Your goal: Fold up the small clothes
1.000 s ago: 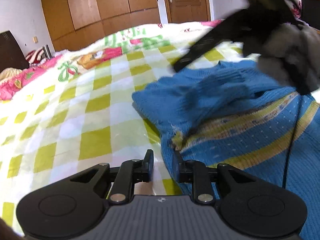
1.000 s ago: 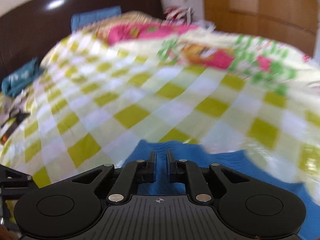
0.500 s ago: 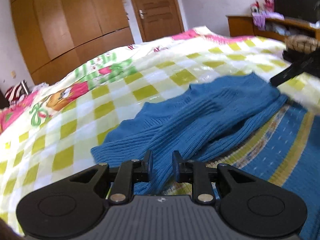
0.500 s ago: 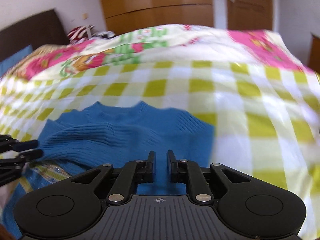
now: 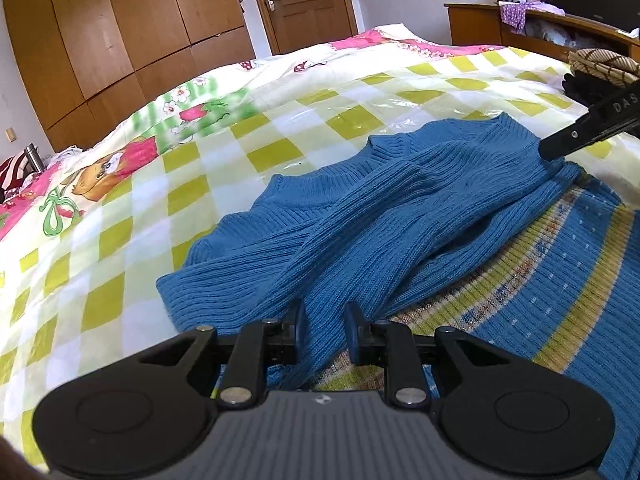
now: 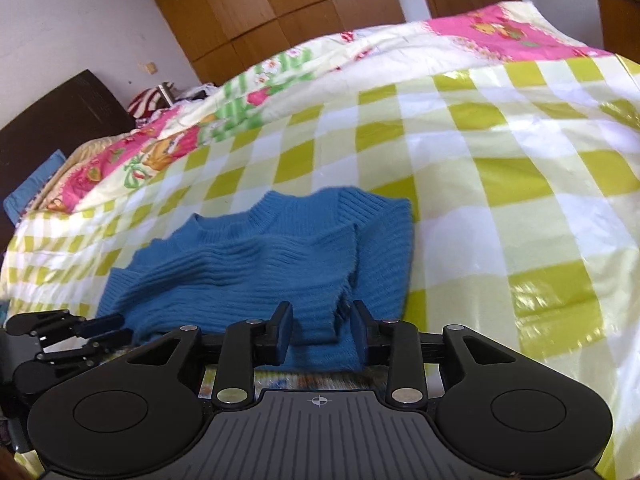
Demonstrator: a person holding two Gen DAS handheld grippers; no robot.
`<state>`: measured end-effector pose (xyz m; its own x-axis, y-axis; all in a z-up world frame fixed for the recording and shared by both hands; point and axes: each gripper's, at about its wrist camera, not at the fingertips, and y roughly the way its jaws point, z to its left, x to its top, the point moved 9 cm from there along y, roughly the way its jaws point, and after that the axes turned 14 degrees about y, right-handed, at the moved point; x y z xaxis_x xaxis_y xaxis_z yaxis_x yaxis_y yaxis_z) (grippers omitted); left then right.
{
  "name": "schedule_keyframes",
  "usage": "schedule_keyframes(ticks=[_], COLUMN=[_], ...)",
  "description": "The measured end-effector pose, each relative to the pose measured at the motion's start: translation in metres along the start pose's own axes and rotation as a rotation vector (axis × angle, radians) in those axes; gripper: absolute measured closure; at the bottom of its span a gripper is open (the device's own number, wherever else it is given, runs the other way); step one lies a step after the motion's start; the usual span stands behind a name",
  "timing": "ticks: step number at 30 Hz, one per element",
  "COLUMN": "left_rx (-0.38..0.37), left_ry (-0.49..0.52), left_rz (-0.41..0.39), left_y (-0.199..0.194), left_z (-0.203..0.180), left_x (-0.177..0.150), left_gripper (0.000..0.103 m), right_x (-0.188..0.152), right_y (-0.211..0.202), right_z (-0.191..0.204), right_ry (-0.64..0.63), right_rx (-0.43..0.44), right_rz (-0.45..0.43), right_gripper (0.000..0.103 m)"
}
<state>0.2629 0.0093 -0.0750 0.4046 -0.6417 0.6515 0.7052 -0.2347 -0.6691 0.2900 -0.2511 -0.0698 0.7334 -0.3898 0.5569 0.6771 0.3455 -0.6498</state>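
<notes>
Sweater (image 5: 360,232) lies folded on the bed (image 5: 248,128); my left gripper (image 5: 325,330) and right gripper (image 6: 321,330) hover released, jaws apart.

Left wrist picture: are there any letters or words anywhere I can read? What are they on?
"DAS": white letters on the black arm of the right gripper, cut off at the picture's right edge, so the word may go on.

No text shows on the blue sweater, the checked bedspread, the wardrobe or the door.

The small emblem on the left gripper is a symbol, not a word.
</notes>
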Motion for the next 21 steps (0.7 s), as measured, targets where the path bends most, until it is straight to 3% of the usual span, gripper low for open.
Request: schedule_keyframes(ticks=[1, 2, 8, 12, 18, 21], left_rx=[-0.004, -0.009, -0.021, -0.035, -0.045, -0.062], left_ry=[-0.006, -0.013, -0.041, -0.031, -0.024, -0.027], left_rz=[0.0, -0.002, 0.002, 0.033, -0.01, -0.041], left_y=[0.0, -0.001, -0.003, 0.006, -0.014, -0.023], left_z=[0.001, 0.002, 0.008, 0.006, 0.011, 0.013], left_x=[0.0, 0.0, -0.006, -0.012, -0.005, 0.001], left_gripper=[0.065, 0.065, 0.065, 0.065, 0.065, 0.065], right_x=[0.0, 0.001, 0.016, 0.009, 0.003, 0.009], right_y=[0.001, 0.002, -0.011, -0.002, -0.015, -0.027], right_z=[0.001, 0.003, -0.004, -0.016, -0.014, -0.014], right_ry=[0.005, 0.008, -0.013, -0.009, -0.095, -0.146], right_rx=[0.003, 0.006, -0.036, -0.092, -0.15, -0.216], right_rz=[0.009, 0.019, -0.049, -0.01, -0.027, -0.081], right_gripper=[0.097, 0.101, 0.101, 0.101, 0.101, 0.092])
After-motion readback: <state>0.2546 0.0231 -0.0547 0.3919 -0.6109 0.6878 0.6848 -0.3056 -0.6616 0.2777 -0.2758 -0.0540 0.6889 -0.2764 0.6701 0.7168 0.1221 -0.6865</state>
